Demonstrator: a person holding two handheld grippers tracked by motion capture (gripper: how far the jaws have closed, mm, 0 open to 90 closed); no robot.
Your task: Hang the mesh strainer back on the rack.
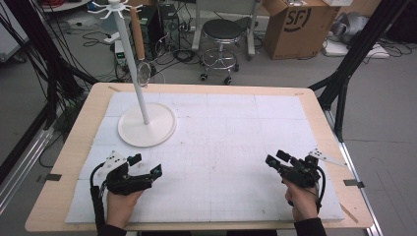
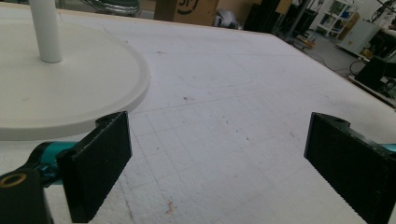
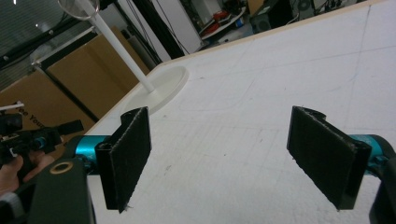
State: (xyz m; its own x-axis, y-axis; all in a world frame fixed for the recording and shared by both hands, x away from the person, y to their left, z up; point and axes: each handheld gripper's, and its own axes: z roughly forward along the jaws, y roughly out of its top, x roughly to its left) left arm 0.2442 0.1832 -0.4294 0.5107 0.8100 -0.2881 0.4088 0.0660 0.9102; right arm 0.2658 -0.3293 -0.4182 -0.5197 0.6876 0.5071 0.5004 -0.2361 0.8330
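So both grippers sit low at the near edge of the table, and neither holds anything. The left gripper (image 1: 145,166) has its jaws spread wide over bare foam mat (image 1: 231,132), and same story for the right gripper (image 1: 276,160): jaws wide apart, nothing between them.

The thing they'd be going for looks like the white stand (image 1: 142,88), a pole on a round base (image 1: 146,125) at the far left of the mat. A strainer-looking tool with a wooden handle (image 1: 137,34) hangs from one of the hooks up top, its mesh end (image 1: 143,73) dangling beside the pole. In the left gripper view the base (image 2: 70,88) is just beside the left pad, not touching.

My read: either nothing's started or the hanging is already done and the hands are parked. Can't tell which. If there's work left, it's all at that stand, and the left one is way closer.
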